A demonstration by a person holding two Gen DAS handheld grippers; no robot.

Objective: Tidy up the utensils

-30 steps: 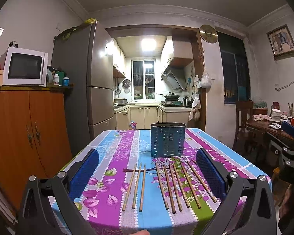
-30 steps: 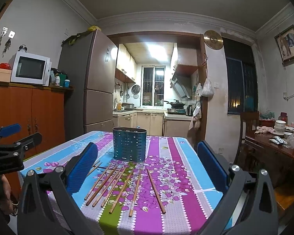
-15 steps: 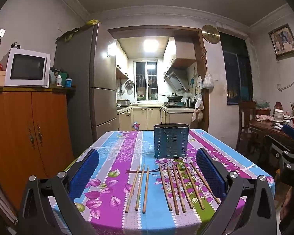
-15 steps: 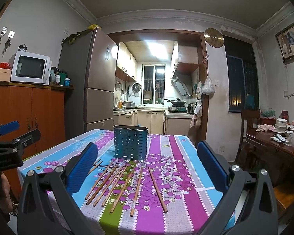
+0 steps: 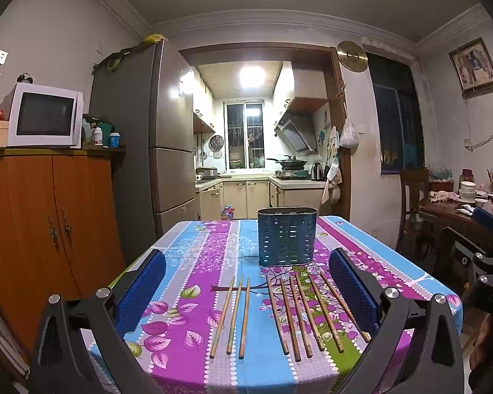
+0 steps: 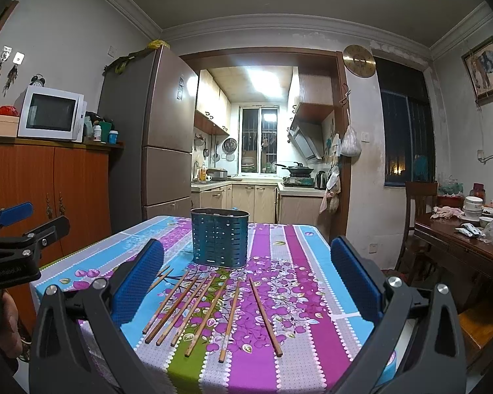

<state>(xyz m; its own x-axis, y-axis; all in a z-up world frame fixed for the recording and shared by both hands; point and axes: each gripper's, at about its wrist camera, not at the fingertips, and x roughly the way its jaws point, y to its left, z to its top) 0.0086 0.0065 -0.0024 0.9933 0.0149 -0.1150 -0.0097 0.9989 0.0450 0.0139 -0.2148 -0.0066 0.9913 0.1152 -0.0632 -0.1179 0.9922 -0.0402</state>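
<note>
Several wooden chopsticks [image 5: 299, 315] lie side by side on the flowered tablecloth [image 5: 194, 262], in a left group of three [image 5: 235, 317] and a larger right group. A blue perforated utensil holder [image 5: 286, 237] stands upright behind them. My left gripper [image 5: 246, 292] is open and empty, held above the table's near edge. In the right wrist view the chopsticks [image 6: 197, 302] and holder [image 6: 219, 238] show too. My right gripper [image 6: 246, 285] is open and empty, also near the front edge.
An orange cabinet [image 5: 49, 223] with a microwave [image 5: 44, 120] stands left, a fridge [image 5: 167, 144] behind it. A dark wooden table [image 6: 460, 246] with bowls and a chair [image 6: 420, 203] stand right. The kitchen doorway is behind the table.
Both grippers have risen and pulled back slightly, so the table sits a little lower and farther in each view. Both stay open. The chopsticks and holder have not moved.
</note>
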